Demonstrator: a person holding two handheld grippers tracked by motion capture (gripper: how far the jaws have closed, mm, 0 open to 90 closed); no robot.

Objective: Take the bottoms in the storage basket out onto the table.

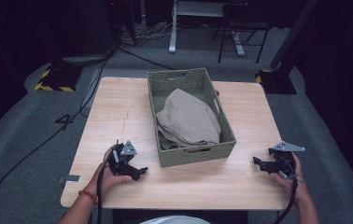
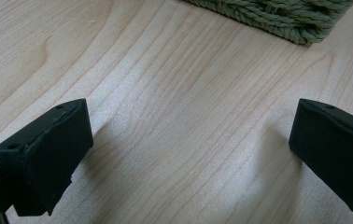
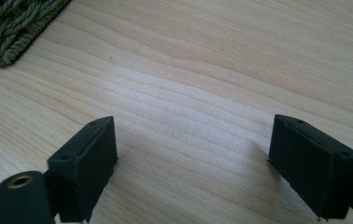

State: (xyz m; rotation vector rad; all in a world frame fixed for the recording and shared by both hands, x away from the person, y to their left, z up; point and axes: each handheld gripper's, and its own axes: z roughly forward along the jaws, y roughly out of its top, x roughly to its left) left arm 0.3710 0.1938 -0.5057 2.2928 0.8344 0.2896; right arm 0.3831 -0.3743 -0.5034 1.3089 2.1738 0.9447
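A woven green basket (image 1: pixel 191 149) was set at the middle of the bench (image 1: pixel 118 116), reaching toward its far edge, and a folded beige cloth (image 1: pixel 188 119) was held inside it. The left tongs (image 1: pixel 139 173) were rested near the front left corner, spread wide and empty. The right tongs (image 1: pixel 257 162) were kept near the right edge, equally wide apart, nothing gripped.

Dim room, grey carpet (image 1: pixel 20 140), white desk legs (image 1: pixel 173 28), dark chair (image 1: pixel 242 28) behind
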